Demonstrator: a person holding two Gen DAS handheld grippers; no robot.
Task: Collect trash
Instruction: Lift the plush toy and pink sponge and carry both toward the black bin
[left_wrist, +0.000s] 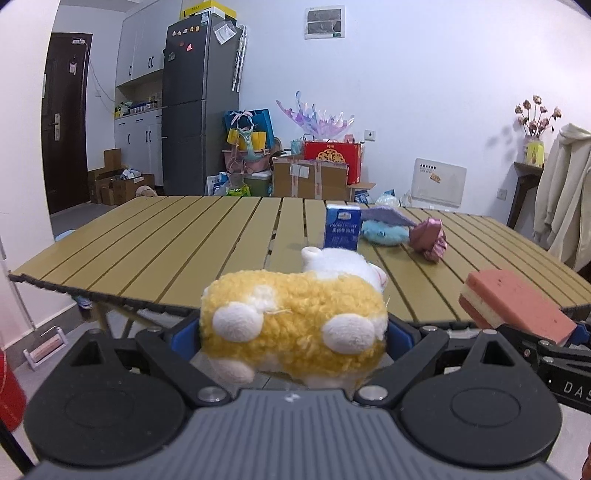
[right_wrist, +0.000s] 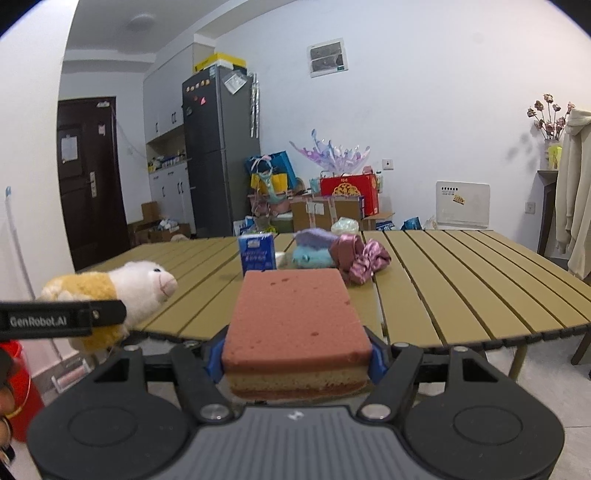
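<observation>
Both grippers hang just off the near edge of the slatted worktop (left_wrist: 155, 236), side by side, each with something in it. The left gripper (left_wrist: 293, 332) has its blue fingers (left_wrist: 186, 334) pressed into the sides of a yellow-and-white plush animal (left_wrist: 295, 317), whose white head points out over the worktop. The right gripper (right_wrist: 297, 354) has its fingers (right_wrist: 378, 356) closed on a pink-topped sponge (right_wrist: 295, 314) with a cream layer underneath, held flat and reaching over the near edge.

Further in, about the middle of the worktop, a small blue milk carton (right_wrist: 257, 254) stands upright. Just to its right lies a light-blue plush toy with a purple part on top (right_wrist: 312, 247), and touching that, a crumpled pink-purple satin scrunchie (right_wrist: 360, 260). The rest of the slats toward the left and right edges lie bare.
</observation>
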